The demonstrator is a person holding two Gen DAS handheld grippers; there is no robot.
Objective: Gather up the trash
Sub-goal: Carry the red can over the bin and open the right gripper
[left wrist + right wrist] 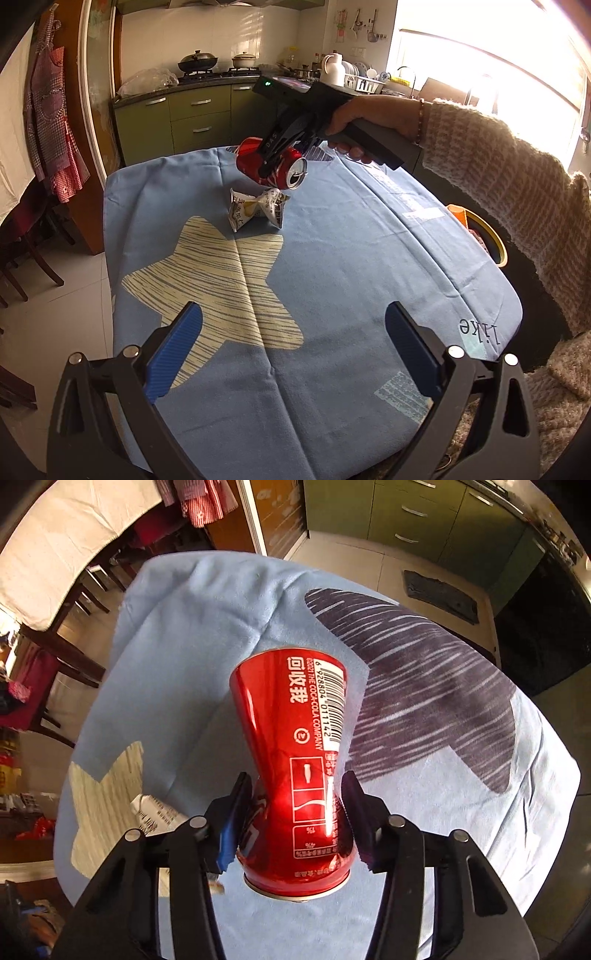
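From the left wrist view, the left claw (293,338) stands wide open with nothing between its blue-padded fingers (173,354), hanging over the near part of the tabletop (369,258), which is covered by a light blue cloth printed with a cream striped star (221,280). Ahead of this claw, well apart from it, lies a crumpled white printed paper carton (256,210) on the cloth. Just beyond and above the carton, the right claw (275,162) is held by a hand in a knitted cream sleeve and is clamped around a dented red aluminium drink can (271,166), lifted clear of the cloth with its opened top facing this camera. To the right of the tabletop's edge sits a round yellow-rimmed bin (491,236).

From the right wrist view, the right claw (295,812) is closed on the red can (291,760), its fingers (236,812) pressing the pinched waist from both sides; the can's base points away from the claw. Below and left of the claw, the crumpled carton (155,812) lies on the blue cloth (184,646). Ahead and right, a dark striped star (424,686) is printed on the cloth.
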